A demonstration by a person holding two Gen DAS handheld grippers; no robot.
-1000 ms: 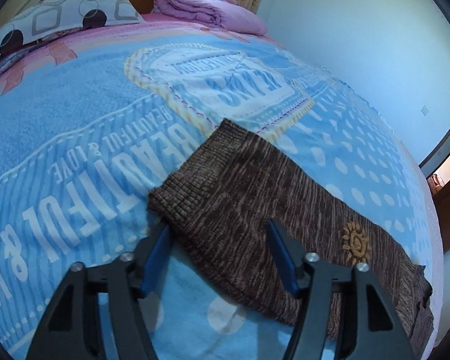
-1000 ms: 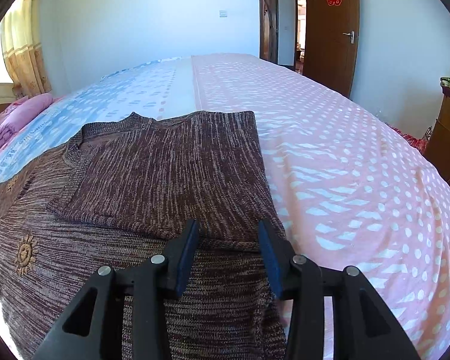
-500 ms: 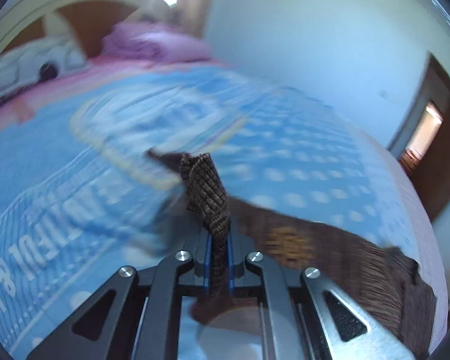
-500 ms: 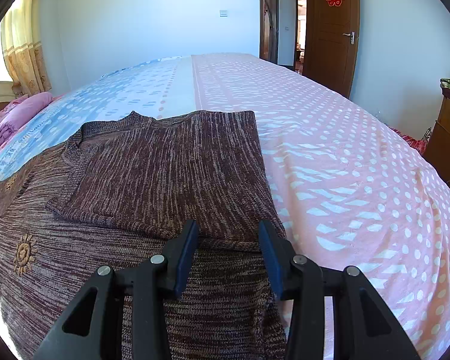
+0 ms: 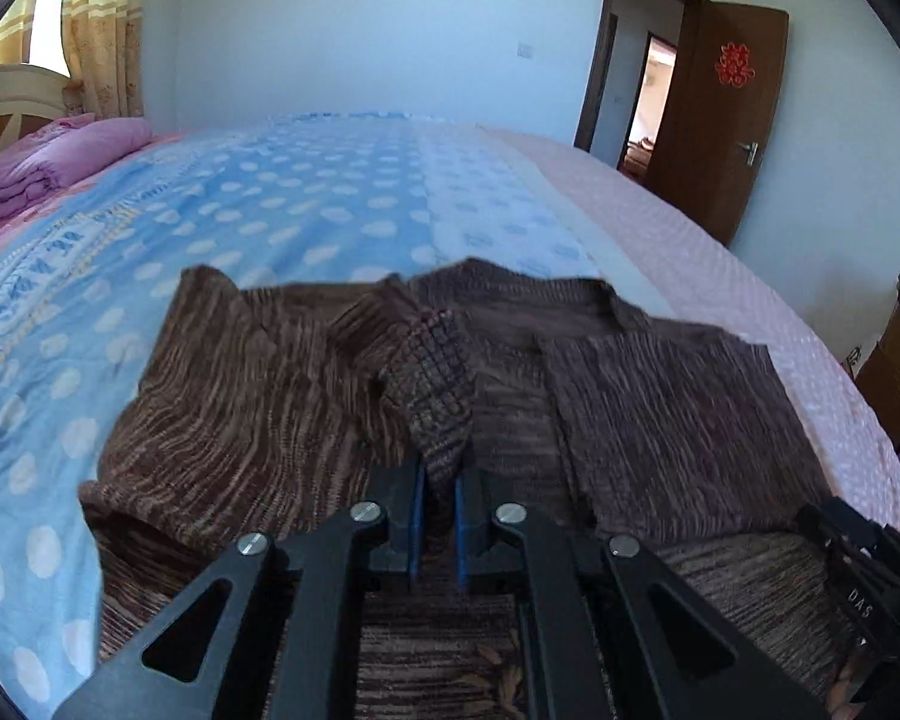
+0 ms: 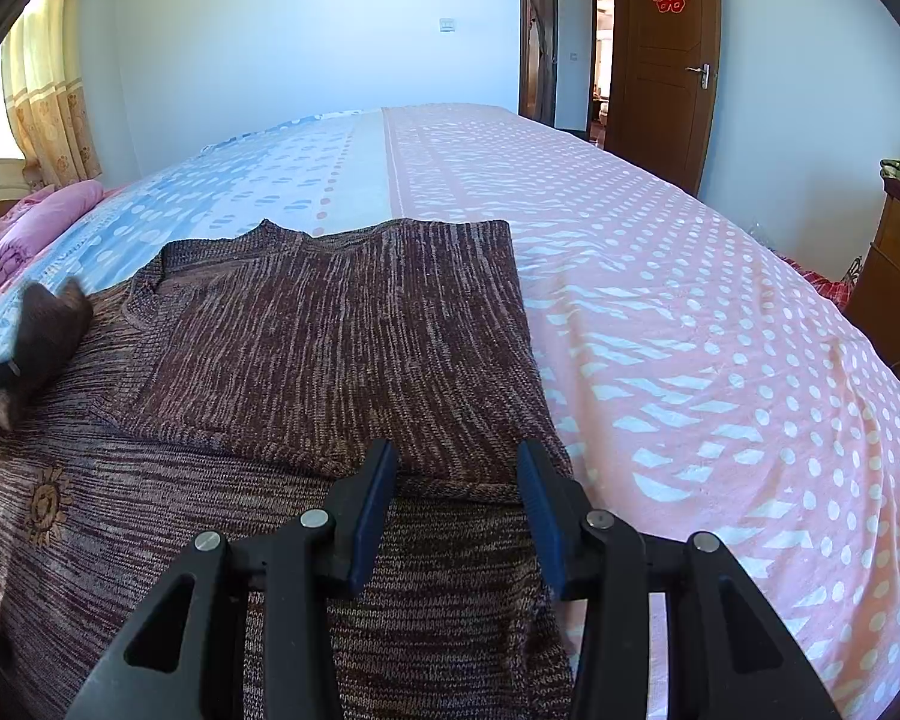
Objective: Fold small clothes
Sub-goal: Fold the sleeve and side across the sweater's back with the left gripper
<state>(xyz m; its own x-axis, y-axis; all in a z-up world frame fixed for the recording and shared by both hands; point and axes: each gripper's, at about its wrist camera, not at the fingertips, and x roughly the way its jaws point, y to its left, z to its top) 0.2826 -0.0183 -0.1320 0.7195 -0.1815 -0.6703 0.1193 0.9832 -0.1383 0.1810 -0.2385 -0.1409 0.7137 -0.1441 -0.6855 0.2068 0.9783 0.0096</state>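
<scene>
Now the left claw (image 5: 437, 495), clamped on the sweater's cuff (image 5: 435, 396), should lay the sleeve flat across the sweater (image 6: 342, 348); right claw (image 6: 457, 483) stands apart, empty.

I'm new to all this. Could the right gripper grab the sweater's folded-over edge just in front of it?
Probably yes. The right gripper stands open, its jaws on either side of the folded edge of the brown sweater; nothing lies between them and the cloth.

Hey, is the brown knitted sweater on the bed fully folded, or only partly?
Partly folded. On the brown knitted sweater one sleeve side lies flat over the body, while the left gripper holds the other sleeve's cuff pinched above it.
</scene>
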